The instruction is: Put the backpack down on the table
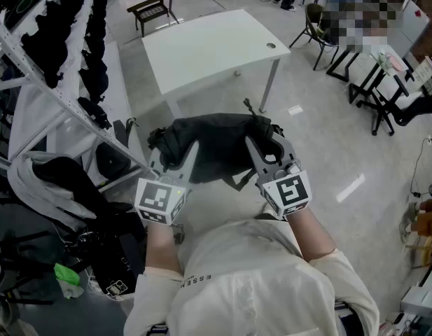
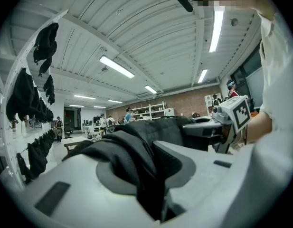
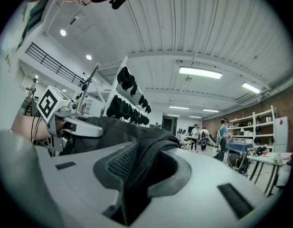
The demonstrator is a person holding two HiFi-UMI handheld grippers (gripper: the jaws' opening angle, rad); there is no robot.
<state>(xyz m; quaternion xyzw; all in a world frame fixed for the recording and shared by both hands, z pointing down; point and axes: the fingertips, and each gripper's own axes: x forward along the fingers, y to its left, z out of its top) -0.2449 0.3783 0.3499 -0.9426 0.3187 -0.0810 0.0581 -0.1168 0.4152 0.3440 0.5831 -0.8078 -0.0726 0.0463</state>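
Black fabric backpack (image 1: 216,149) hangs in mid-air over the floor, just short of the white table (image 1: 201,47). Left gripper (image 1: 172,156) pinches its left edge fabric, right gripper (image 1: 267,151) pinches the right edge. Rack (image 1: 54,89) of black bags at left.

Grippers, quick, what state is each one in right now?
Left gripper: jaws shut on the backpack, which is held in the air.
Right gripper: jaws shut on the backpack too.
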